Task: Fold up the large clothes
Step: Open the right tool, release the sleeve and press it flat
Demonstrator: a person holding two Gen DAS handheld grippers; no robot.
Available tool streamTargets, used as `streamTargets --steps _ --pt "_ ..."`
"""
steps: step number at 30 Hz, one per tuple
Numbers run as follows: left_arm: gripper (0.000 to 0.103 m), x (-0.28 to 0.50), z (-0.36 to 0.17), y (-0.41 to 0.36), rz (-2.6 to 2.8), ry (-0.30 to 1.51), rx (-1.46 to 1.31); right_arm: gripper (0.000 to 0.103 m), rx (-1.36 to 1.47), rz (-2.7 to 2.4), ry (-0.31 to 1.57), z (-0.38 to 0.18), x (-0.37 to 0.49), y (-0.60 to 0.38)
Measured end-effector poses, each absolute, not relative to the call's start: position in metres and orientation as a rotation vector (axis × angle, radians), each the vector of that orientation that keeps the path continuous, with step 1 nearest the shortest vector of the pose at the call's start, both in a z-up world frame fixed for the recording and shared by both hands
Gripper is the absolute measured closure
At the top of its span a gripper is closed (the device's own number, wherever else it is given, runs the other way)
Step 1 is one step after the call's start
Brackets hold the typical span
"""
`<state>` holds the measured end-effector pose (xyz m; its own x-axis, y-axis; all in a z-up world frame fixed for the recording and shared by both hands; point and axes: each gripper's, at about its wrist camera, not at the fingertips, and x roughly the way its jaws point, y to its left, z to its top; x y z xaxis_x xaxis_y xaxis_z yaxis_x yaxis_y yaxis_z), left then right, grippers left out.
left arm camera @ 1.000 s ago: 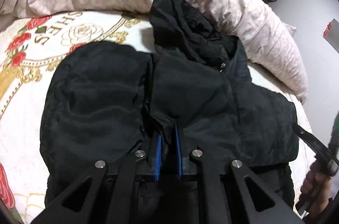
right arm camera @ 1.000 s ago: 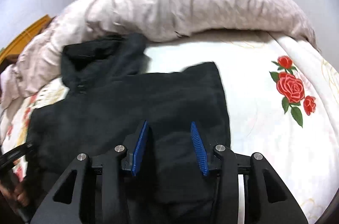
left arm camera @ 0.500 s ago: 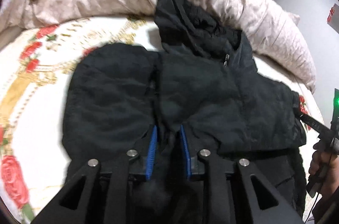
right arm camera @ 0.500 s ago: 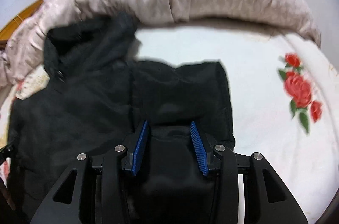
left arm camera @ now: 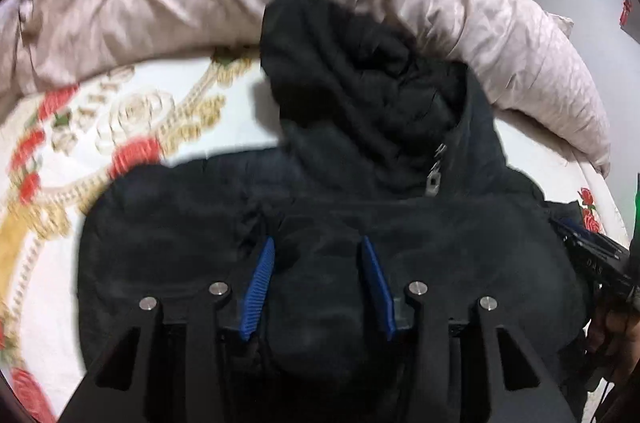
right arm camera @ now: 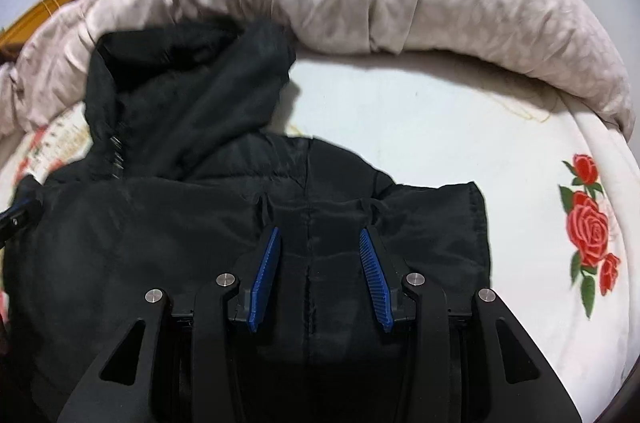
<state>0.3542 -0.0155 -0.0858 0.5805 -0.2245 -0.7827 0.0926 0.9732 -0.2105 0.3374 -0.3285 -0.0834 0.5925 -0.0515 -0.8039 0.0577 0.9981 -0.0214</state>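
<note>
Bed sheet [right arm camera: 440,127] with rose print holds the black hooded jacket [left arm camera: 400,223] spread flat, hood bunched against the pink duvet [left arm camera: 200,3] at the far side. Left gripper [left arm camera: 318,287] jaws are opening, a soft hump of jacket fabric between them but not pinched; right gripper [right arm camera: 320,277] stands apart over a seam, pads not pressing. Fabric looks puffy, limp and slick, so I'd grab at hem or sleeve edges, not mid-panel
</note>
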Motion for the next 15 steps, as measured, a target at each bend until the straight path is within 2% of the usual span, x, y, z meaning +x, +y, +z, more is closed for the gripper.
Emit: streamTargets --steps 5,8,11,15 --pt "0.055 0.344 -0.099 -0.020 -0.174 0.903 -0.114 0.060 -0.010 -0.076 0.946 -0.085 0.342 -0.327" --pt "0.055 0.344 -0.084 -0.013 -0.171 0.931 -0.146 0.060 0.019 -0.078 0.912 -0.056 0.327 -0.331" --pt "0.056 0.322 -0.056 -0.005 -0.183 0.880 -0.144 0.060 0.043 -0.050 0.842 -0.030 0.295 -0.331" --pt "0.056 0.299 -0.056 0.003 -0.178 0.874 -0.136 0.060 0.048 -0.026 0.853 -0.037 0.263 -0.328"
